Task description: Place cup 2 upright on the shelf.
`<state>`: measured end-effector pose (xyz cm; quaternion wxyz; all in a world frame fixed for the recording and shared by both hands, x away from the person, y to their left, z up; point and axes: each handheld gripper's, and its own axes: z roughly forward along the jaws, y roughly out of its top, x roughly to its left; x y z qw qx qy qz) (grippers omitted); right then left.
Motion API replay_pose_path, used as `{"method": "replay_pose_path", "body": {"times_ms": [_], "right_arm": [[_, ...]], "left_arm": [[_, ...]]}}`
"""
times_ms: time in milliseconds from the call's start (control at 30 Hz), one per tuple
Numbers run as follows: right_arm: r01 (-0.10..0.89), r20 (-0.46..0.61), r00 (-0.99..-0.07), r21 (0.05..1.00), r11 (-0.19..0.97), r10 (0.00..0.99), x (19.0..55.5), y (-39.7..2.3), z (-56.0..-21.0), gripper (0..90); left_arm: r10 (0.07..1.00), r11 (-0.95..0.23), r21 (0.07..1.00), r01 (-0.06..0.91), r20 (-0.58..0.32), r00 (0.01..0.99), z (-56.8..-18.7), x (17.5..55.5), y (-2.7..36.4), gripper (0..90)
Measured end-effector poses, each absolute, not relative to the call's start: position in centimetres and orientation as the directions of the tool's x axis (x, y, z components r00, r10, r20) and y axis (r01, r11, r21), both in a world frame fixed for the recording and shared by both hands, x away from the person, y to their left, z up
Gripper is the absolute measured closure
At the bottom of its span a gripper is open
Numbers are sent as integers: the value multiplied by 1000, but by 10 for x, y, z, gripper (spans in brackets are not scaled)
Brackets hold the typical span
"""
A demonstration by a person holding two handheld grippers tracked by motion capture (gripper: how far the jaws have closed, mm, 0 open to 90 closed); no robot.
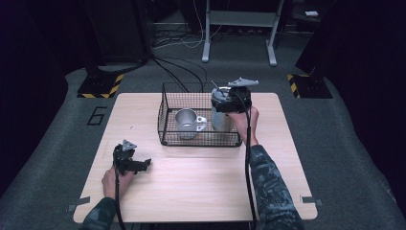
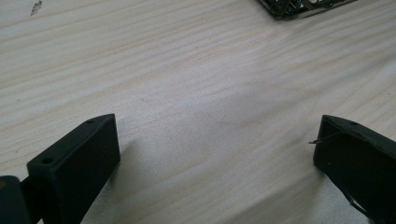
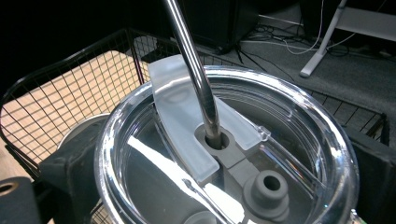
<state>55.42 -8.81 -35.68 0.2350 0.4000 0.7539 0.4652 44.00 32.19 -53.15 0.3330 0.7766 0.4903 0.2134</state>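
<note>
At the near left of the wooden table (image 1: 201,182), a person's left hand (image 1: 114,182) rests the left gripper (image 1: 143,164) low over bare wood, well apart from everything else. The left gripper view shows its two black jaws spread wide with nothing between them, and a corner of the wire basket (image 2: 285,9) far off at the top edge.

Farther in, the person's right forearm, in a patterned sleeve (image 1: 268,187), reaches up the right side of the table to the black wire basket (image 1: 165,120) standing at the table's middle. There the right gripper (image 1: 230,103) is clenched around a steel tumbler (image 1: 220,120), held upright in the basket's right end. The right gripper view looks down on the tumbler's clear lid (image 3: 280,107), with a black jaw pressed against each side of the rim and a metal straw (image 3: 194,65) rising through the lid's hole.

Just left of the tumbler, a metal mug (image 1: 186,122) with a side handle stands inside the basket.

Beyond the table lie grey carpet, loose cables and the legs of a pale stand (image 1: 207,43).
</note>
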Motion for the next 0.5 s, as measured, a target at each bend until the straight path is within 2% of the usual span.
{"method": "replay_pose_path", "body": {"times_ms": [500], "right_arm": [[425, 44, -557, 873, 239, 829, 559, -88, -371, 37]], "left_arm": [[903, -299, 726, 620, 6, 429, -531, 440, 322, 4]]}}
